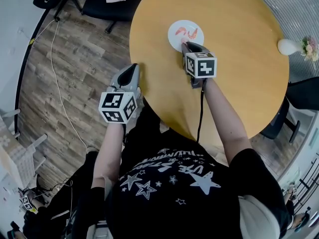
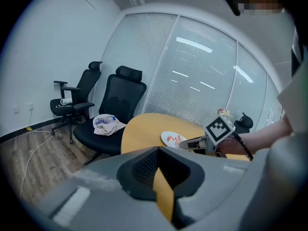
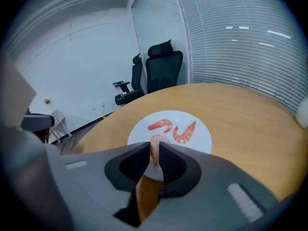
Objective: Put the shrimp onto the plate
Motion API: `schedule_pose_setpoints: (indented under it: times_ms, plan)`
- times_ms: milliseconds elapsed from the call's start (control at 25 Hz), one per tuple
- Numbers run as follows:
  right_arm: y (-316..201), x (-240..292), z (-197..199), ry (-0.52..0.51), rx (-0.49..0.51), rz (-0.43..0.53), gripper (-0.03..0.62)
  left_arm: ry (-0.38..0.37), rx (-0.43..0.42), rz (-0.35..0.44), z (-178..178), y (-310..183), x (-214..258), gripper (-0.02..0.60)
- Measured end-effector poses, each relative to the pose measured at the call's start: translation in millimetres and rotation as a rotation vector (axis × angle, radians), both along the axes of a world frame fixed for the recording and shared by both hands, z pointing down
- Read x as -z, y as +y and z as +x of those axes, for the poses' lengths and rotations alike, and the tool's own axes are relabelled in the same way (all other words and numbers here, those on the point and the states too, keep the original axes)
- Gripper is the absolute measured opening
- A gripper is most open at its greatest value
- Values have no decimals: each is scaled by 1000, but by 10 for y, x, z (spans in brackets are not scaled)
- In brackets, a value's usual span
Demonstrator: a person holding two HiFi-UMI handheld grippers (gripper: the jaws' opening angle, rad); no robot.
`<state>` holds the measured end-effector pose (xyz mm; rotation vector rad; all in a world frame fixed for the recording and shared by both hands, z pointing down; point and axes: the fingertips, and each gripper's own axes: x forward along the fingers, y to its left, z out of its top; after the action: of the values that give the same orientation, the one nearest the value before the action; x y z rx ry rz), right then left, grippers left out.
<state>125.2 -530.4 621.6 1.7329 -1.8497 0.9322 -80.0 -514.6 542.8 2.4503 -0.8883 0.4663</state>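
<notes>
A white plate [image 1: 175, 40] sits on the round wooden table [image 1: 239, 83] and holds two pink shrimps [image 3: 160, 125] [image 3: 185, 133]. My right gripper [image 1: 185, 45] hovers at the plate's near edge, shut on a third shrimp [image 3: 155, 147] that hangs between its pads just above the plate [image 3: 203, 139]. My left gripper [image 1: 131, 69] is off the table's left edge over the floor, jaws together with nothing between them. The left gripper view shows the plate [image 2: 168, 137] and the right gripper [image 2: 186, 143] beyond its own jaws [image 2: 159, 163].
A white vase with flowers [image 1: 293, 46] stands at the table's right edge. Black office chairs [image 2: 119, 106] stand to the left of the table, one with a bundle of cloth [image 2: 107, 123] on its seat. A cable [image 1: 55, 78] runs over the wooden floor.
</notes>
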Motion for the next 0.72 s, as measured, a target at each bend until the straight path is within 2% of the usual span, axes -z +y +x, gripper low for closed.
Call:
schedule_pose_setpoints:
  times_ms: [720]
  plan:
    - [2, -91, 21, 46, 34, -17, 63, -6, -6, -3, 111, 87, -19, 2]
